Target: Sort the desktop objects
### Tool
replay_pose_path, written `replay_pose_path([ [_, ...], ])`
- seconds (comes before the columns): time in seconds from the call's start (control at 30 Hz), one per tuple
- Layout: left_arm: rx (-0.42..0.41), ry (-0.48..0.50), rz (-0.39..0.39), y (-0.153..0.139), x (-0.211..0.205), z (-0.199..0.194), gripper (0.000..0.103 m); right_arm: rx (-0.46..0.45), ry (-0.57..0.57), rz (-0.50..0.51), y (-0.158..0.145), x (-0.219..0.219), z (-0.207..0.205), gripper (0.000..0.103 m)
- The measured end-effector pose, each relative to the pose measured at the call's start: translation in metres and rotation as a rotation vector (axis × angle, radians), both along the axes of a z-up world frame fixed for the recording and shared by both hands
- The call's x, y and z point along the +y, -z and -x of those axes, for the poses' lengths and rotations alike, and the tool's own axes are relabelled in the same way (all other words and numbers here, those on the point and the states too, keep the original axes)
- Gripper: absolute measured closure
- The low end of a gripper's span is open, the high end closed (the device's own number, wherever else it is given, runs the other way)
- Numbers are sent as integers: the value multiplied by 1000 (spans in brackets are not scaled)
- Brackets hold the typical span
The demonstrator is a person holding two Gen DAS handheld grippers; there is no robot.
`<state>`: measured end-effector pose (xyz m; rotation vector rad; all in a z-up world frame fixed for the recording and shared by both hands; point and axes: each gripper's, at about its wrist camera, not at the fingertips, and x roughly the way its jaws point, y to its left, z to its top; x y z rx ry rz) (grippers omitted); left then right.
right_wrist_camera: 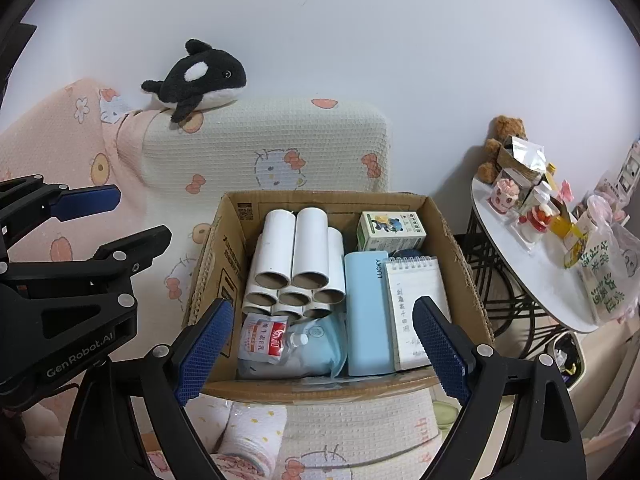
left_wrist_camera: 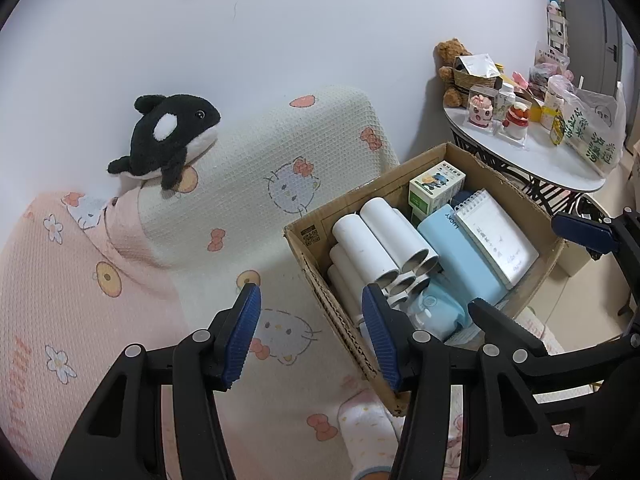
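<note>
An open cardboard box (right_wrist_camera: 320, 200) sits on patterned bedding. It holds several white tubes (right_wrist_camera: 296, 248), a light blue case (right_wrist_camera: 366, 312), a spiral notepad (right_wrist_camera: 416, 300), a small green-and-white carton (right_wrist_camera: 390, 230) and a red-and-white pouch (right_wrist_camera: 266, 338). My right gripper (right_wrist_camera: 324, 312) stands open above the box's near half, with nothing between its blue pads. My left gripper (left_wrist_camera: 310, 300) is open and empty too. It hangs over the bedding by the box's left wall (left_wrist_camera: 316, 264), its right pad over that wall. In the right wrist view the left gripper (right_wrist_camera: 142, 216) shows at the left edge.
A black-and-white orca plush (right_wrist_camera: 200, 78) lies on a cream cushion (right_wrist_camera: 280, 140) behind the box, against a white wall. To the right, a white round side table (right_wrist_camera: 532, 268) is crowded with figurines, a teddy bear (right_wrist_camera: 502, 136) and a plastic bag. A rolled towel (right_wrist_camera: 248, 432) lies in front of the box.
</note>
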<state>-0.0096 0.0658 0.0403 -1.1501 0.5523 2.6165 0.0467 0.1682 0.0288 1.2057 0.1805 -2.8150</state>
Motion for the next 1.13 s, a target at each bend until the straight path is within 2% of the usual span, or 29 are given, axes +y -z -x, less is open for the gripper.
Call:
replay_pose_path([
  [1.13,-3,-2,-3,1,-8,2,46,-11,-15,0,2,-8,0,12],
])
